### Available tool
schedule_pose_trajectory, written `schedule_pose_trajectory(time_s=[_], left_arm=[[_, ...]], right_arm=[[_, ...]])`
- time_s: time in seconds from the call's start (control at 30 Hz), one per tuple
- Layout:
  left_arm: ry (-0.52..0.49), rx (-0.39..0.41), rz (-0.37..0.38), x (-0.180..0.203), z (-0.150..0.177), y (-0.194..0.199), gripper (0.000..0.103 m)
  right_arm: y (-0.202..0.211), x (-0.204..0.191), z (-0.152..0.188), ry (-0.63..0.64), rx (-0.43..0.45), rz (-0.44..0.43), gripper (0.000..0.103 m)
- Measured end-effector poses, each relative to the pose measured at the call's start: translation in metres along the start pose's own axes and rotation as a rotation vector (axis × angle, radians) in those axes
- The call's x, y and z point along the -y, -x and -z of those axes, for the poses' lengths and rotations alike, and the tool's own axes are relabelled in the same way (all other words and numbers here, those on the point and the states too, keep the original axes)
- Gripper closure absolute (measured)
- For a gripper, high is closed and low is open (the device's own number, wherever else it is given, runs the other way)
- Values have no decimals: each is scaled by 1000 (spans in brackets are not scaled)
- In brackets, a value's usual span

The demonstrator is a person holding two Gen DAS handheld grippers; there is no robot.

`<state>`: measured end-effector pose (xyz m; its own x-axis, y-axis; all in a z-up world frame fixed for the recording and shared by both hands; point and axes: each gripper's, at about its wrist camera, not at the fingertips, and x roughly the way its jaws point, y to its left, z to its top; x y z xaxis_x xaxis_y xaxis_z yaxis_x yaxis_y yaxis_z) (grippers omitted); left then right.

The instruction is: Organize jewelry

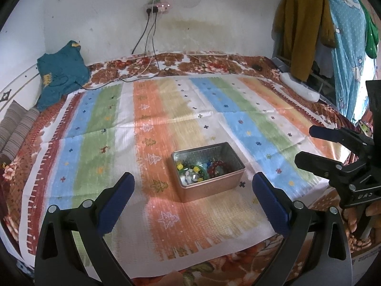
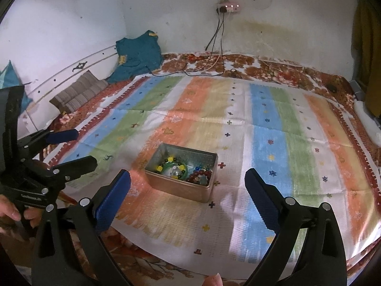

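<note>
Left wrist view. The left gripper (image 1: 193, 186) stands with its jaws wide apart and nothing between the blue pads (image 1: 116, 202). Just ahead of the fingertips, slightly right of centre, an open metal tin (image 1: 215, 186) rests on the striped cloth (image 1: 166, 109) that covers the bed. Inside the tin lies the jewelry (image 1: 202, 170): yellow, green and clear beads toward the left, a dark red bead bracelet (image 1: 218, 168) toward the right. To the far right, the right gripper (image 1: 307, 146) reaches in from the edge, jaws spread and empty. Far ahead, cables (image 1: 148, 40) hang down the wall from a power strip (image 1: 158, 7).

Right wrist view. The right gripper (image 2: 188, 186) is spread to its widest, holding nothing. The tin (image 2: 181, 190) sits just ahead of the fingertips, nearer the left finger, apart from both pads. To the far left, the left gripper (image 2: 84, 147) is held by a hand (image 2: 14, 212), jaws parted and empty. A folded teal garment (image 2: 138, 54) leans against the wall, far ahead and left.
</note>
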<state>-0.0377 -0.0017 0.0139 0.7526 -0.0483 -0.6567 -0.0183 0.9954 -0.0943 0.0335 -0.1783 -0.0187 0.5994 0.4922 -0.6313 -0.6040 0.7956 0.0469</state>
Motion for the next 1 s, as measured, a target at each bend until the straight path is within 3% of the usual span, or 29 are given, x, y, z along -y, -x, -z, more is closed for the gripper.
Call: schedule_pose_trajectory(time_s=[1.0], left_arm=[[-41,49,5,8,0,13,6]], right_arm=[[11,0,0,7,51,9,6]])
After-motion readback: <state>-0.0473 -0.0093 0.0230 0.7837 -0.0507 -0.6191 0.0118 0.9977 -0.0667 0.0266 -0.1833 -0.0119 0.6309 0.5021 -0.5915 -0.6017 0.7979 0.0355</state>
